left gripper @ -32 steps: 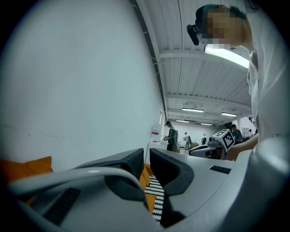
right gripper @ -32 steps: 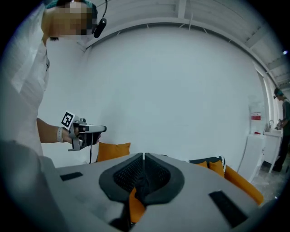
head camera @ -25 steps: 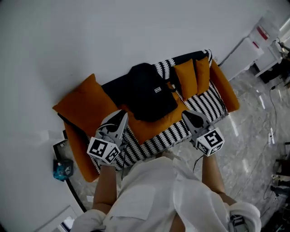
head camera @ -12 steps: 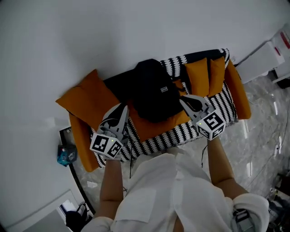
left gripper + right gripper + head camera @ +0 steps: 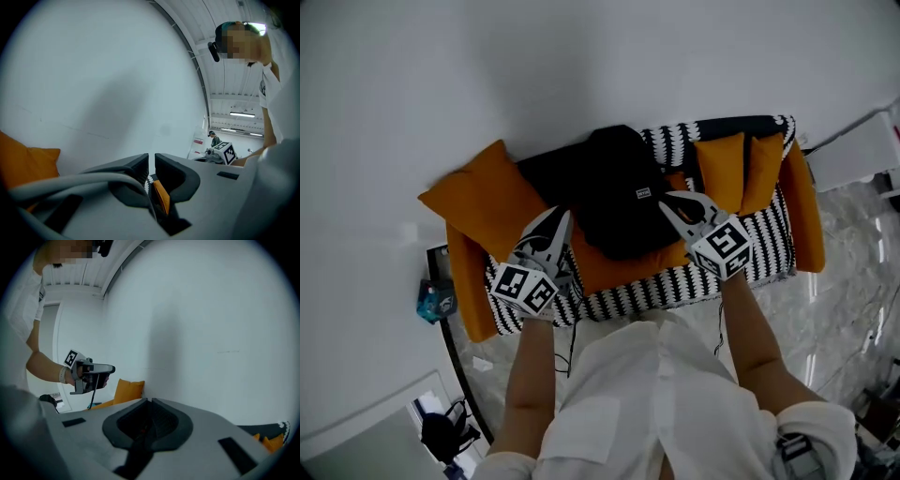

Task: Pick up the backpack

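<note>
A black backpack [image 5: 617,187] with a small white label lies on the seat of a black-and-white striped sofa [image 5: 675,281], leaning on its backrest. My left gripper [image 5: 562,216] is shut and empty, its tips just left of the backpack's lower edge. The right gripper [image 5: 664,197] is also shut and empty, its tips at the backpack's right side; I cannot tell whether they touch. In the left gripper view the jaws [image 5: 151,158] stand together facing the white wall. In the right gripper view the jaws [image 5: 149,402] are closed, with the left gripper [image 5: 89,373] beyond them.
Orange cushions lie at the sofa's left end [image 5: 473,197] and right end [image 5: 741,169]. A dark side table [image 5: 441,281] with a blue object [image 5: 433,300] stands left of the sofa. A white wall runs behind it. A white cabinet [image 5: 862,150] stands on the marble floor [image 5: 844,319].
Both grippers have moved forward and down toward the sofa, still shut. The right one has come from the sofa's front edge up to the backpack's right side.
</note>
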`<act>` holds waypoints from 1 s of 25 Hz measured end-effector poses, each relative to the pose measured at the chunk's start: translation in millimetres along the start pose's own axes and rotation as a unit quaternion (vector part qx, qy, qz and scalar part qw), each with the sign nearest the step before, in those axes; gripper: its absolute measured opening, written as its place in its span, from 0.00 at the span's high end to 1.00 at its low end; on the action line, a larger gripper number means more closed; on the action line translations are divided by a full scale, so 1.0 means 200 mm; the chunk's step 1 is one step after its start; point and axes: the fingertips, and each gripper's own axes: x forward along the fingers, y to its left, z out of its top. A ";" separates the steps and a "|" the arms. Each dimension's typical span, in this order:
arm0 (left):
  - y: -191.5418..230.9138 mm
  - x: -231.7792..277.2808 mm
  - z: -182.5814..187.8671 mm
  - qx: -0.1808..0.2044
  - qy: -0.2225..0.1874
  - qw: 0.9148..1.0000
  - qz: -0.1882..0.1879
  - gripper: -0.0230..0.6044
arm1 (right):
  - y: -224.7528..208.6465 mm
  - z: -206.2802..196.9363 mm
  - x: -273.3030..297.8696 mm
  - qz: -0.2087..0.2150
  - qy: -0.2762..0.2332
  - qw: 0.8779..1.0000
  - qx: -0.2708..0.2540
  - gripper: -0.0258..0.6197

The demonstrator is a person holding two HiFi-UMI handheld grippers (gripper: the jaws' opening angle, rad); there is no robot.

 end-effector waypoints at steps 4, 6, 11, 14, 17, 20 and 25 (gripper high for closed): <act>0.03 0.08 -0.07 -0.018 0.014 1.000 -0.002 0.87 | -0.07 -0.04 0.06 0.003 0.009 1.000 0.006 0.93; 0.05 0.11 -0.10 -0.023 0.021 1.000 -0.002 0.87 | -0.09 -0.06 0.10 0.000 0.014 1.000 0.012 0.93; 0.14 0.19 -0.18 -0.037 0.028 0.999 -0.012 0.87 | -0.16 -0.12 0.21 -0.013 0.030 0.999 0.021 0.93; 0.19 0.24 -0.24 -0.039 0.039 0.998 -0.017 0.87 | -0.21 -0.17 0.29 -0.022 0.044 0.998 0.026 0.93; 0.27 0.31 -0.31 -0.041 0.052 0.998 -0.019 0.87 | -0.27 -0.24 0.37 -0.029 0.061 0.997 0.032 0.92; 0.34 0.38 -0.39 -0.045 0.066 0.997 -0.019 0.87 | -0.31 -0.33 0.46 -0.032 0.080 0.995 0.042 0.90; 0.44 0.50 -0.50 -0.049 0.083 0.995 -0.019 0.87 | -0.38 -0.45 0.59 -0.039 0.105 0.992 0.050 0.81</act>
